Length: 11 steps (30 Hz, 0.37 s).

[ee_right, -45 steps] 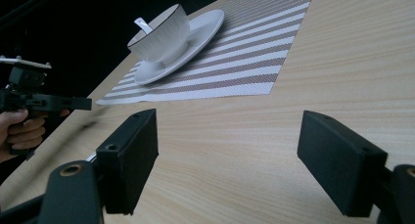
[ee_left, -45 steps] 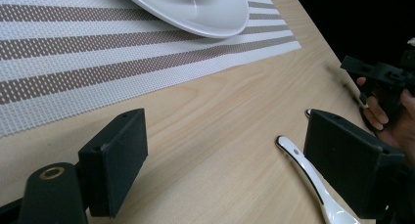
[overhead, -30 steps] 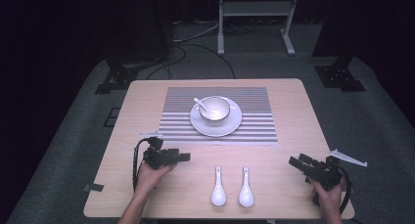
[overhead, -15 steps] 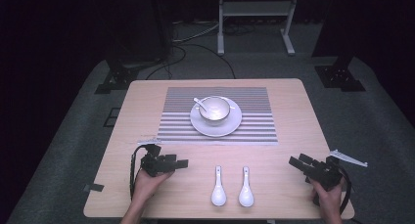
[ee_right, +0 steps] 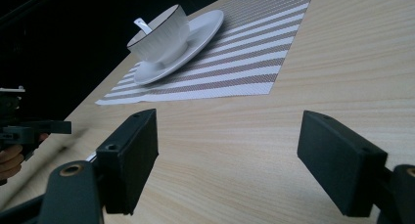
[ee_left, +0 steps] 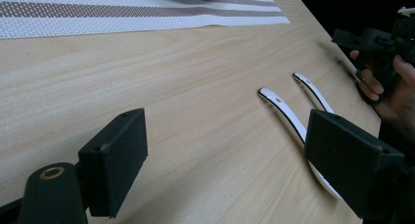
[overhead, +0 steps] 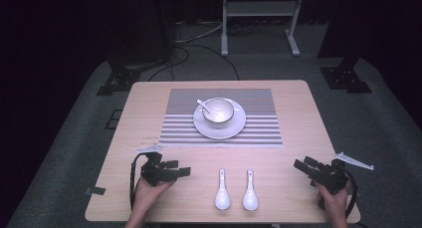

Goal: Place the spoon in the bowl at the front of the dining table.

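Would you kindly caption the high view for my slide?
Open left gripper beside two white spoons; open right gripper waits; bowl on plate.

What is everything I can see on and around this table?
Table: one, light wood, centre of the high view.
Placemat: one, grey and white stripes, far half of the table.
Saucer: one, white, on the placemat.
Bowl: one, white, on the saucer.
Spoon in the bowl: one, white, handle leaning left.
Loose spoons: two, white, side by side at the near edge, left spoon, right spoon.
Metal stand: one, pale, on the floor behind the table.
Left gripper: one, black, jaws open and holding nothing, beside the left spoon.
Right gripper: one, black, jaws open and holding nothing, near right corner.
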### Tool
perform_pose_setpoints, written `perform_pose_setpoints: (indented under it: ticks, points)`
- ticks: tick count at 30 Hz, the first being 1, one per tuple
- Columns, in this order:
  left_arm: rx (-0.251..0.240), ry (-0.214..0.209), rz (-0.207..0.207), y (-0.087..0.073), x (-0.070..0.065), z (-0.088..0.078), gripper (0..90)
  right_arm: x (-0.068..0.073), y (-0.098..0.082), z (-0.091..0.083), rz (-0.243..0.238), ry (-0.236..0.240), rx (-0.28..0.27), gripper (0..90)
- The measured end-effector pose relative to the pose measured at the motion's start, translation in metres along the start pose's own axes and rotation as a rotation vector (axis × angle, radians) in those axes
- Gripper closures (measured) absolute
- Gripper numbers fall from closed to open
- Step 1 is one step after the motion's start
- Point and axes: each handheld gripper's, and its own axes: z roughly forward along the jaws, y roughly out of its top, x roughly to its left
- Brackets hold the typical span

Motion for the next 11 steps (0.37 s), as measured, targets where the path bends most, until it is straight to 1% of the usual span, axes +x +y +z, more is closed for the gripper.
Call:
perform_pose_setpoints:
  ticks: [5,11]
  points:
    - [-0.006,0.007,0.002,-0.0043,-0.0012,-0.0020,15.2,0.0002,0.0000,0.0000,-0.004,0.003,0.001,22.1]
    - [-0.016,0.017,0.015,-0.0043,-0.0022,-0.0030,15.2,0.0008,0.0000,-0.0001,-0.002,0.006,0.004,22.1]
